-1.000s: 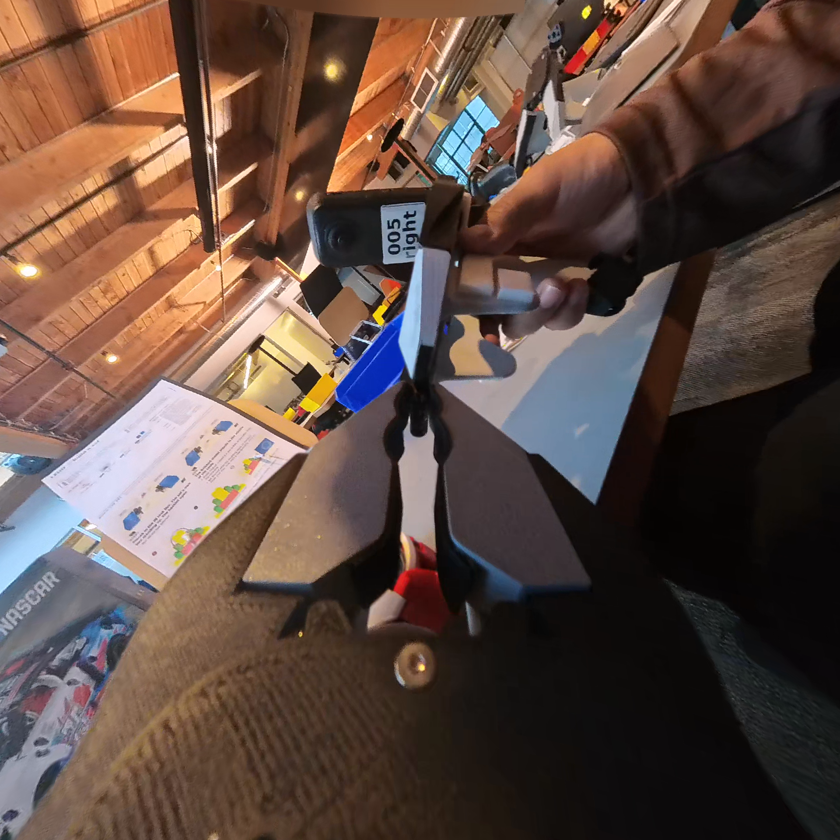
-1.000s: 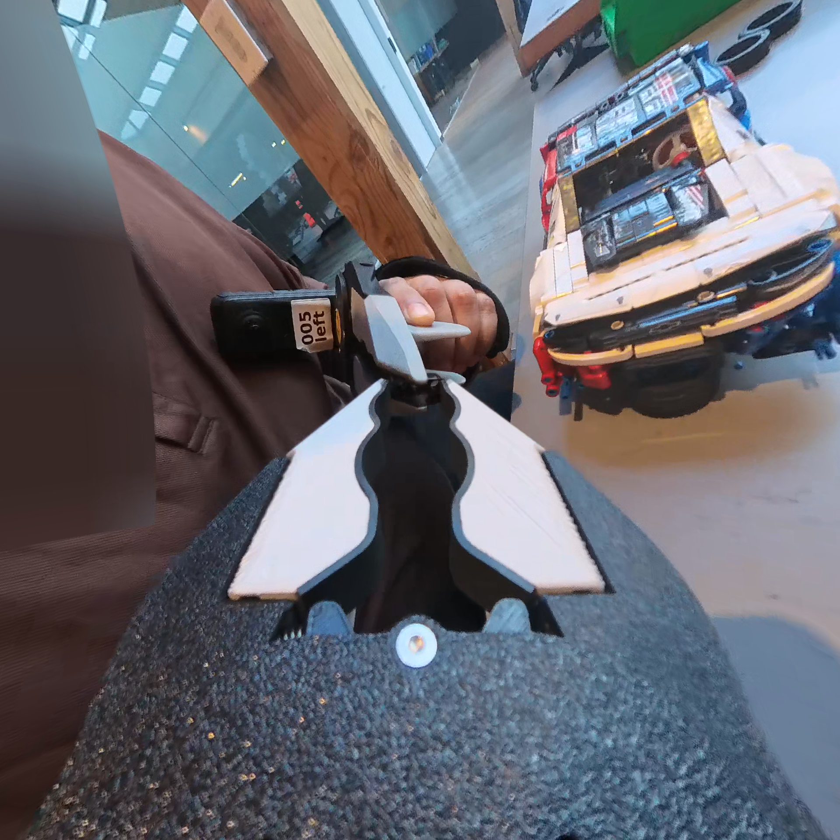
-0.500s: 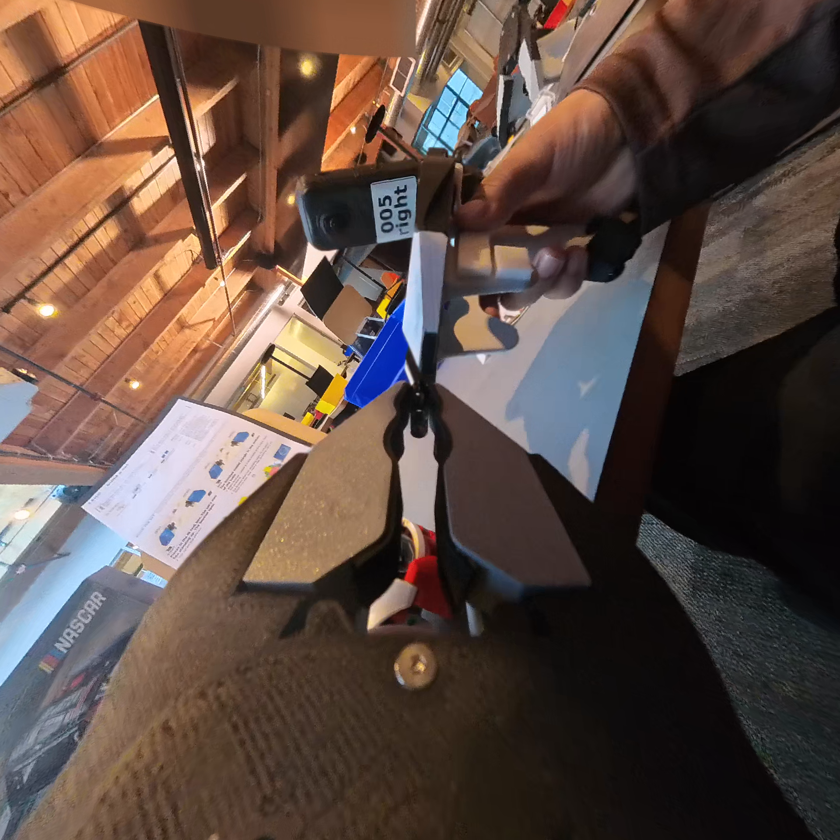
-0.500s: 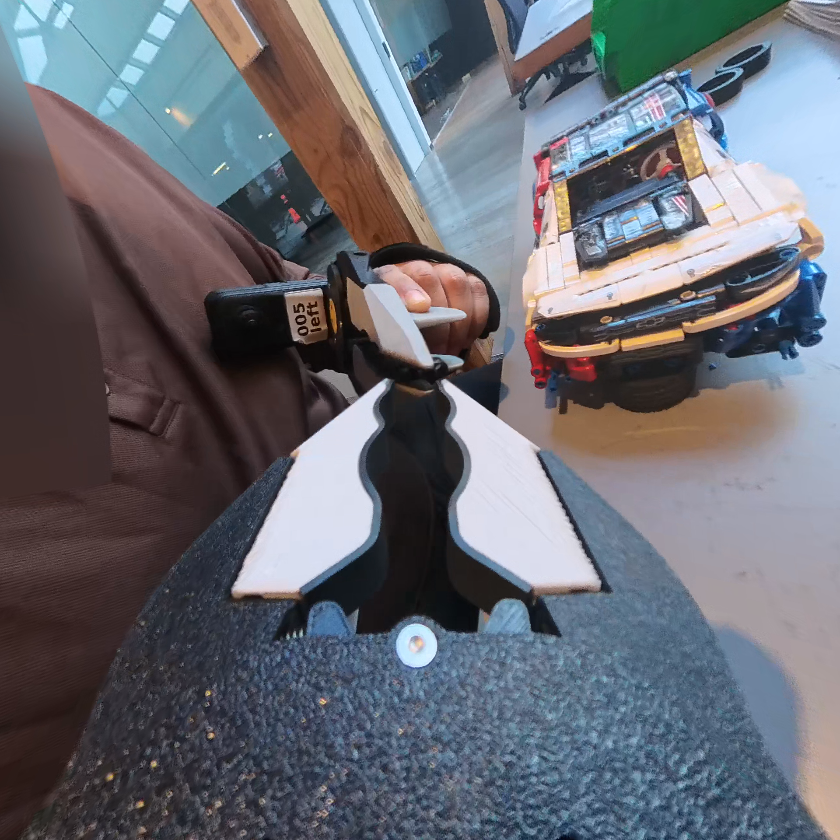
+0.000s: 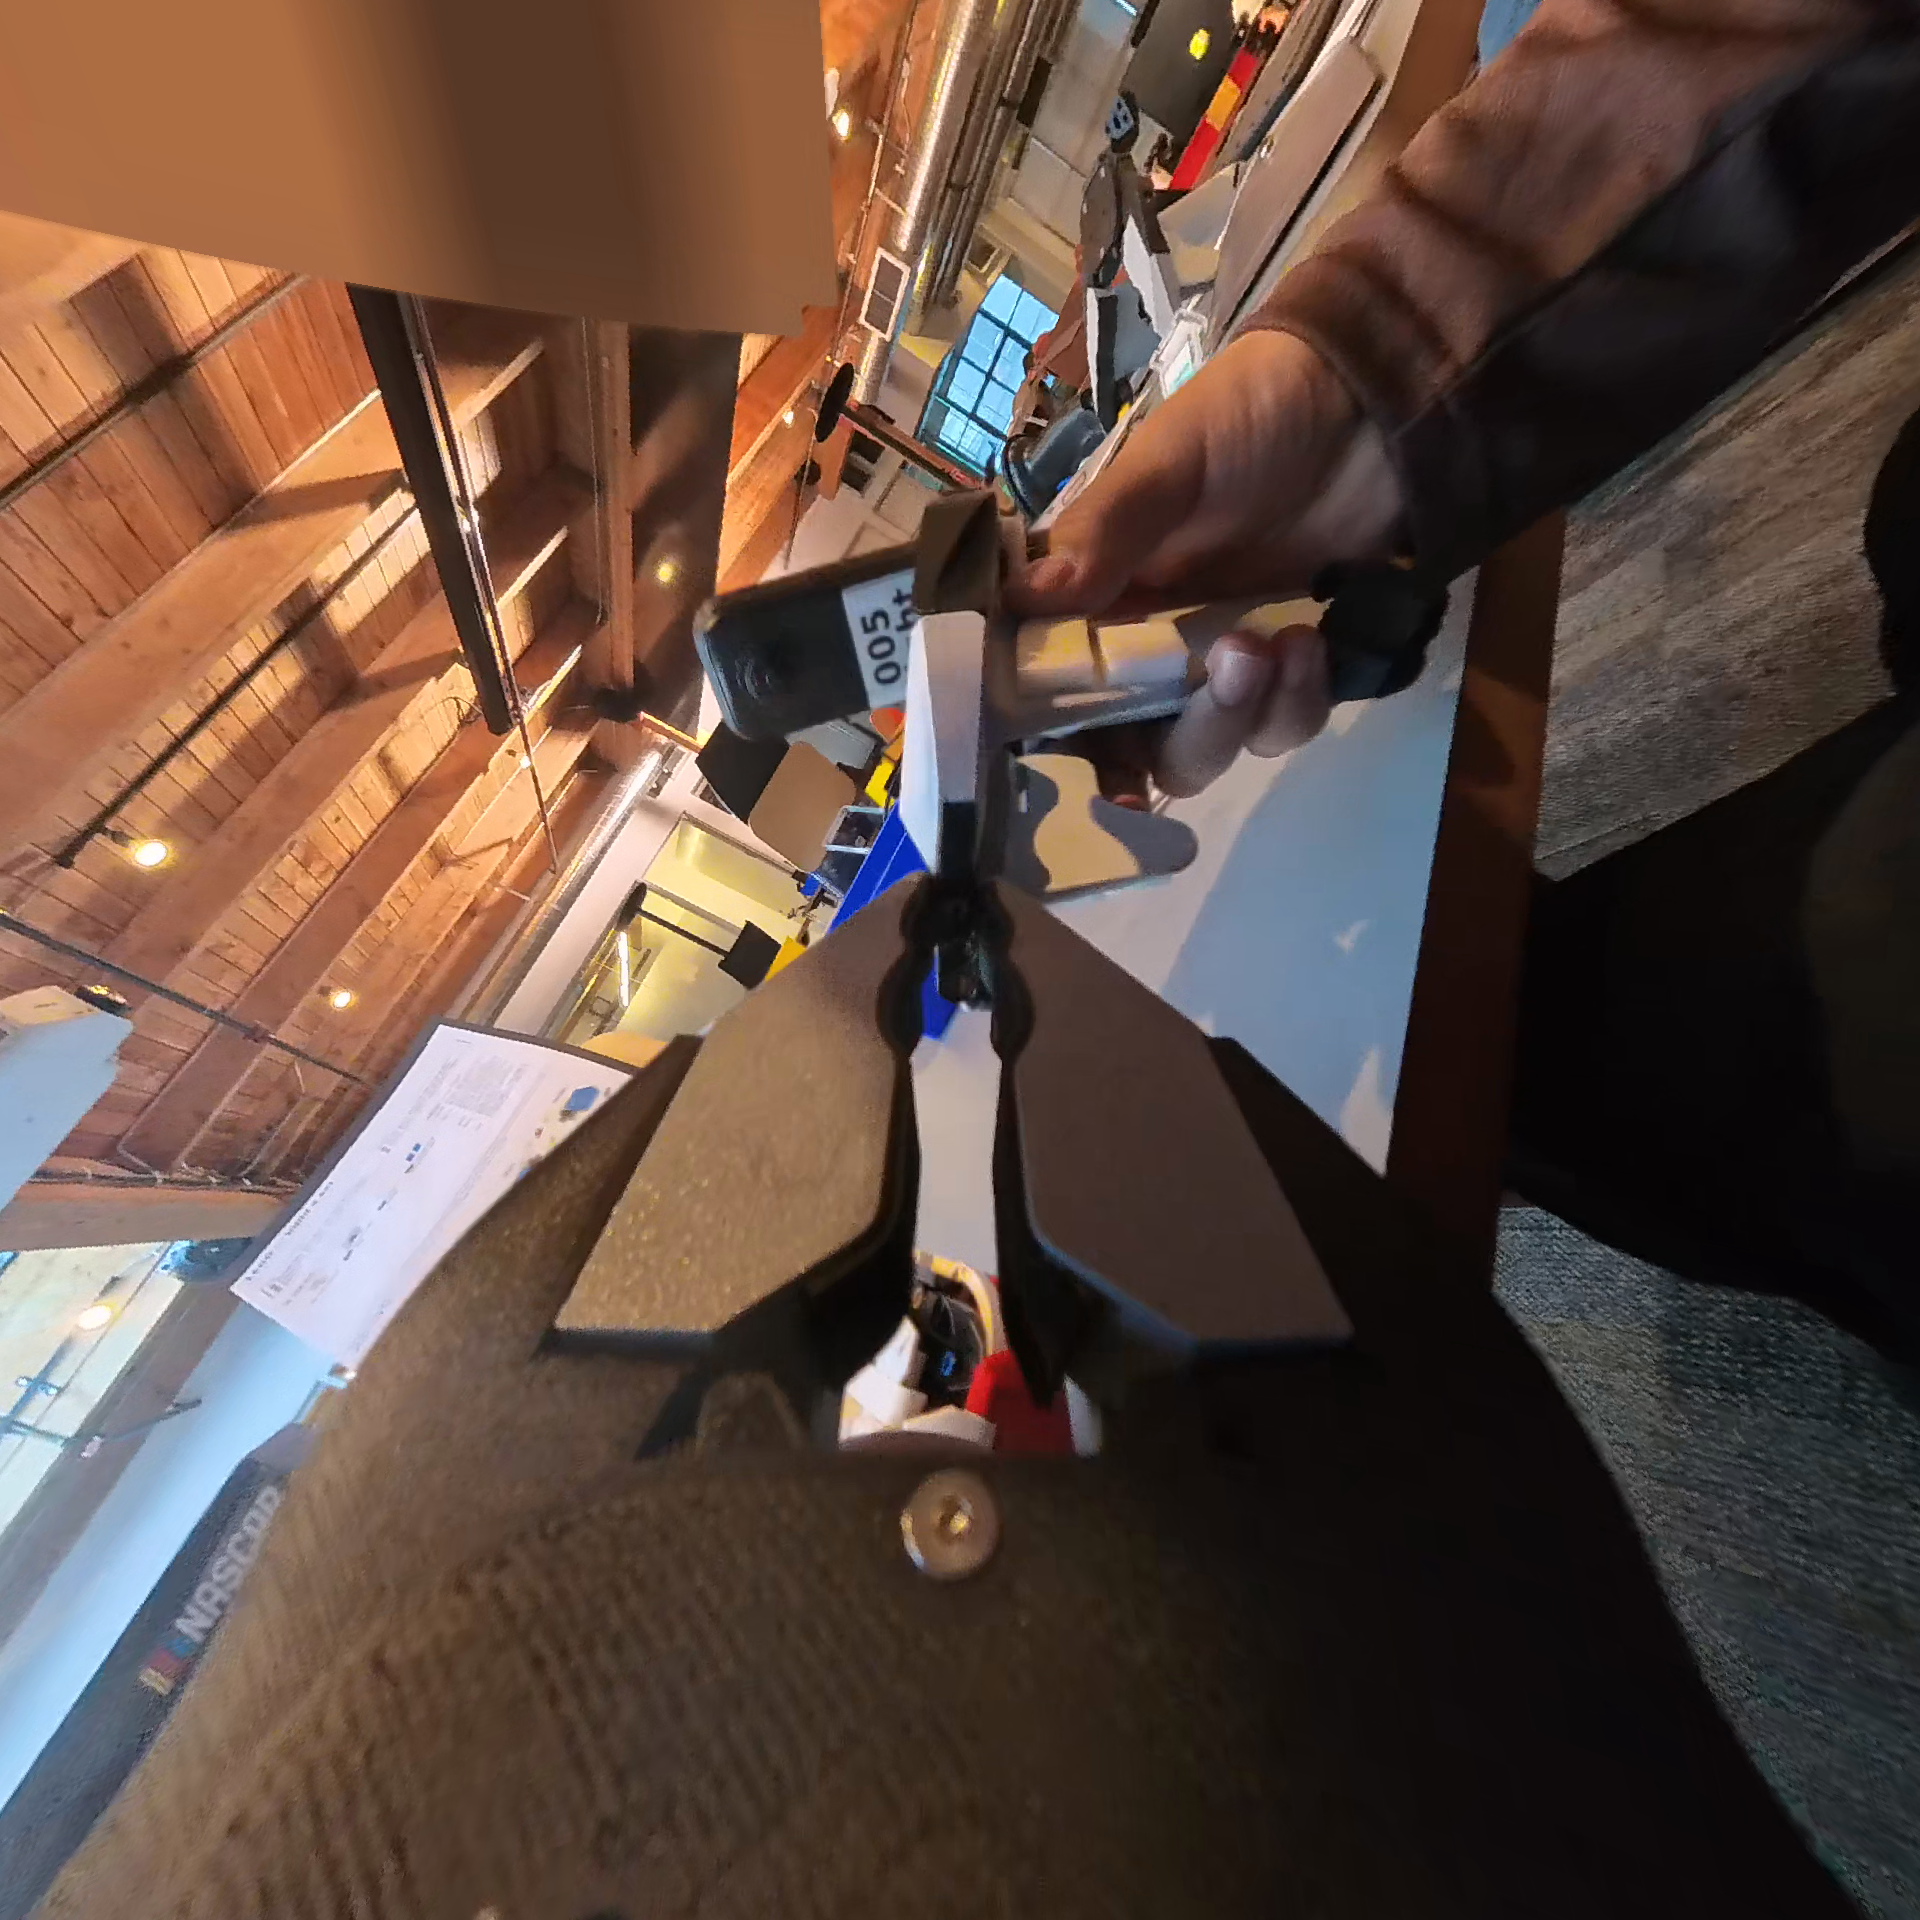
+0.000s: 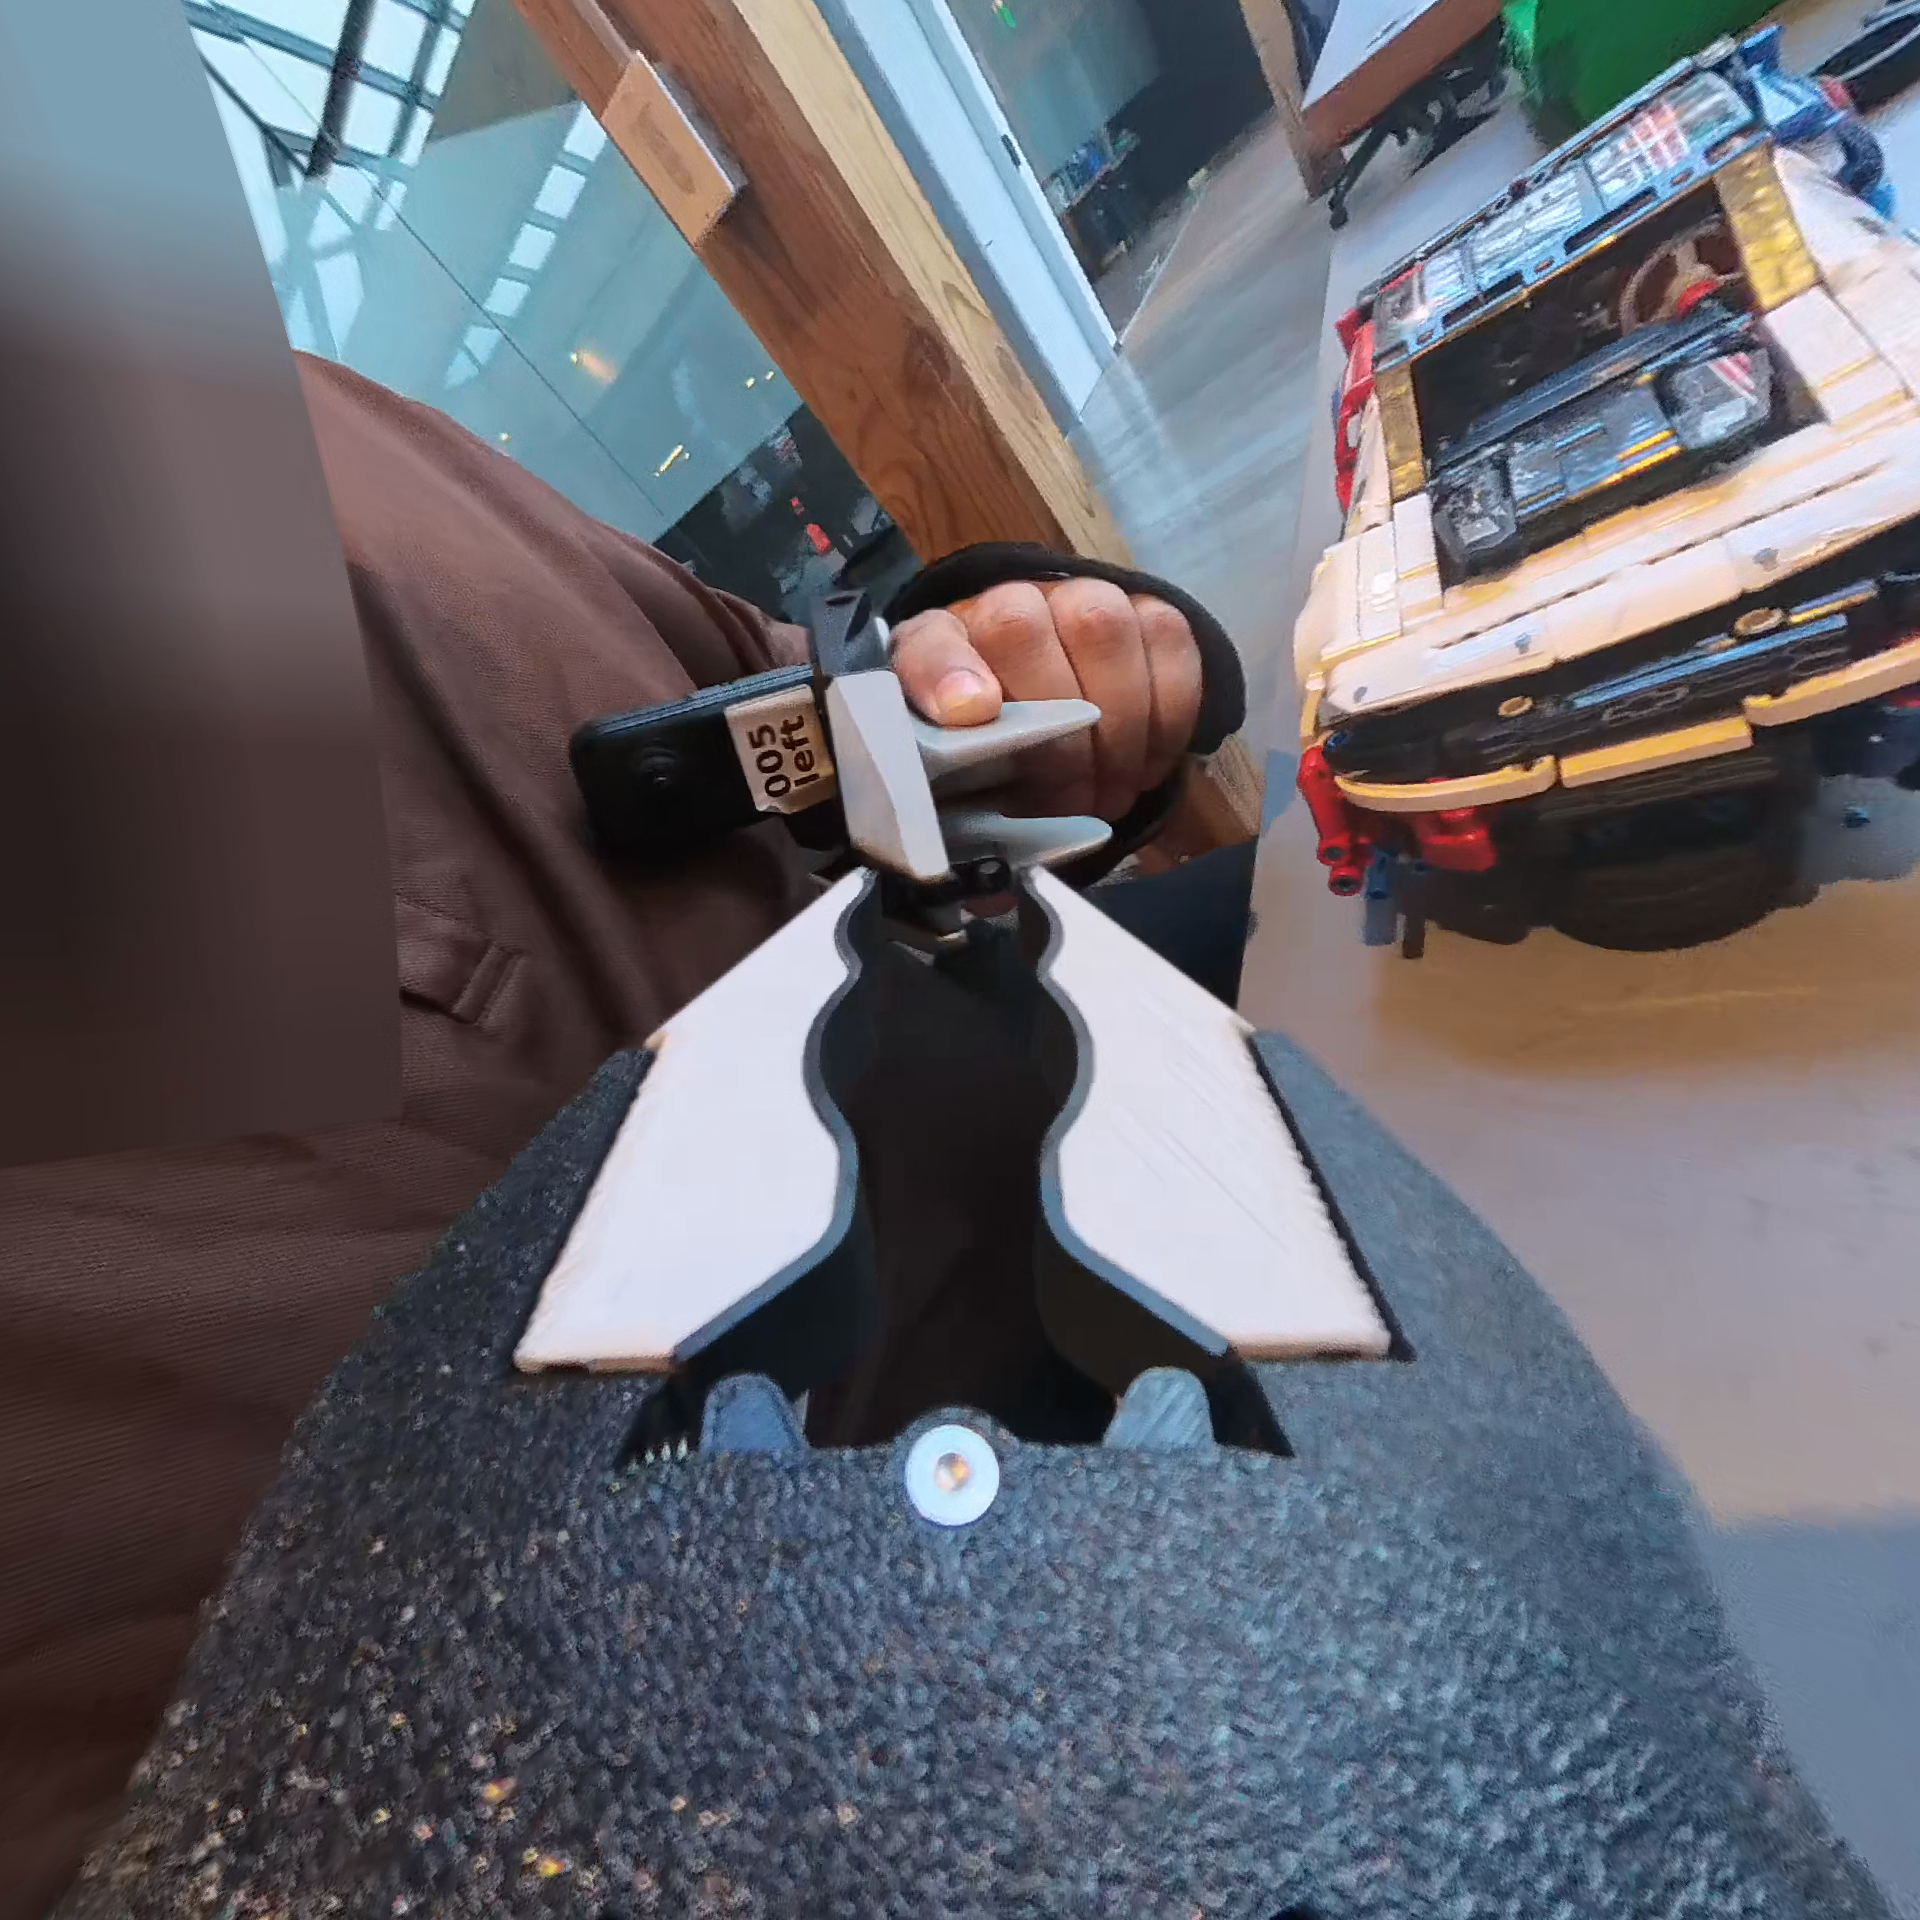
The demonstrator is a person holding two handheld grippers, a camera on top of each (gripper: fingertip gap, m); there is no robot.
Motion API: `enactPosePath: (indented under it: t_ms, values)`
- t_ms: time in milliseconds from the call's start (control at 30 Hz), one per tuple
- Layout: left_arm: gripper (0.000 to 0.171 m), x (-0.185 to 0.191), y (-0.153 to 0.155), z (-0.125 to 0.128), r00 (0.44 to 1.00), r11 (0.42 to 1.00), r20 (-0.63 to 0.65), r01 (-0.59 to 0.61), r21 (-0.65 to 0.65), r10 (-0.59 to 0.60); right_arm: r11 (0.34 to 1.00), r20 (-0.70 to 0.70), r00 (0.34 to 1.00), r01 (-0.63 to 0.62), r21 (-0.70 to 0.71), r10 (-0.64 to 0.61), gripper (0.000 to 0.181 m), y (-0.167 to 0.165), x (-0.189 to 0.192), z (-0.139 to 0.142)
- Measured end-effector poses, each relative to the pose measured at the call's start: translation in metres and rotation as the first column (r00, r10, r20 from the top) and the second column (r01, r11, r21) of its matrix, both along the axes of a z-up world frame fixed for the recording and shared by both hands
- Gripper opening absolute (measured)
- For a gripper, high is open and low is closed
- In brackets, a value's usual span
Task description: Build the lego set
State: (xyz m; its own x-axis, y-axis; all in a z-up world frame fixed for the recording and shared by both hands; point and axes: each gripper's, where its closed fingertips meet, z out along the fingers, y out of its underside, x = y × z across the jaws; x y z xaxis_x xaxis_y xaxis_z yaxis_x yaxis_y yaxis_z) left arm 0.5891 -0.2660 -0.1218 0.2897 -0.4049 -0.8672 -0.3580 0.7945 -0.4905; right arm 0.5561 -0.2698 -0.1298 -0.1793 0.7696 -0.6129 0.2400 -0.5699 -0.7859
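My two grippers meet tip to tip above the table edge, close to the person's brown-clad body. My left gripper [image 5: 957, 940] is shut on a small black lego piece [image 5: 964, 961]. My right gripper [image 6: 948, 902] is closed around the same small black piece [image 6: 956, 925] from the opposite side. The right gripper also shows in the left wrist view [image 5: 971, 852], and the left gripper in the right wrist view [image 6: 935, 894], each held by a hand. The piece is too small and dark to tell its shape. A white, black and gold lego car [image 6: 1610, 623] stands on the table to the right.
The grey table [image 6: 1558, 1195] has a wooden edge [image 5: 1455, 935]. An instruction sheet [image 5: 416, 1174] stands propped at the left, with a printed box [image 5: 197, 1621] below it and a blue bin [image 5: 883, 862] behind. A wooden post [image 6: 883, 312] and a glass wall stand behind the person. The tips of both grippers are at nearly the same place.
Both grippers stay tip to tip on the black piece. The pair has shifted and turned a little, so the car sits farther right and larger in the right wrist view.
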Motion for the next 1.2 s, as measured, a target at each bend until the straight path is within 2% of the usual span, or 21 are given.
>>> enactPosePath:
  t_ms: [67,167,267,467,600,733,833,933,1067,1133,1200]
  values:
    - [0.005,0.0,0.002,-0.002,1.0,1.0,-0.015,-0.002,0.015,0.002,1.0,-0.007,1.0,-0.003,0.002,0.003,0.022,0.001,0.001,-0.002]
    - [0.005,0.001,0.003,-0.006,0.998,0.999,-0.056,0.009,0.046,-0.006,0.995,0.006,1.0,0.012,0.096,-0.013,0.022,0.002,0.003,-0.005]
    - [0.006,0.003,0.006,-0.007,0.999,1.0,-0.032,0.013,-0.021,-0.014,0.982,0.007,0.998,0.057,0.177,-0.059,0.022,0.009,0.005,-0.005]
    - [0.008,0.007,0.023,-0.012,0.996,0.99,0.036,-0.074,-0.121,0.079,0.968,0.023,0.989,0.141,0.209,-0.149,0.021,0.026,0.011,-0.012]
    - [0.023,0.001,0.022,-0.013,0.992,0.966,0.085,-0.065,-0.252,0.089,0.921,0.053,0.964,0.232,0.313,-0.26,0.021,0.042,0.011,-0.02]
    - [0.035,-0.031,0.026,-0.009,0.981,0.896,0.12,-0.086,-0.435,0.152,0.838,0.114,0.909,0.313,0.448,-0.4,0.021,0.057,0.007,-0.034]
    - [0.043,-0.066,0.037,-0.005,0.961,0.824,0.112,-0.153,-0.545,0.253,0.792,0.164,0.882,0.298,0.534,-0.442,0.021,0.061,0.001,-0.043]
    - [0.057,-0.087,0.041,-0.002,0.965,0.756,0.036,-0.179,-0.63,0.259,0.776,0.239,0.86,0.246,0.58,-0.451,0.021,0.059,-0.008,-0.057]
    - [0.075,-0.099,0.047,-0.013,0.97,0.655,-0.144,-0.238,-0.717,0.196,0.772,0.254,0.843,0.258,0.581,-0.474,0.021,0.061,-0.019,-0.059]
    - [0.075,-0.104,0.056,-0.02,0.958,0.638,-0.215,-0.287,-0.714,0.19,0.795,0.308,0.824,0.251,0.553,-0.475,0.021,0.062,-0.02,-0.067]
    - [0.078,-0.106,0.064,-0.026,0.942,0.656,-0.273,-0.331,-0.678,0.193,0.823,0.339,0.818,0.257,0.507,-0.465,0.021,0.06,-0.022,-0.071]
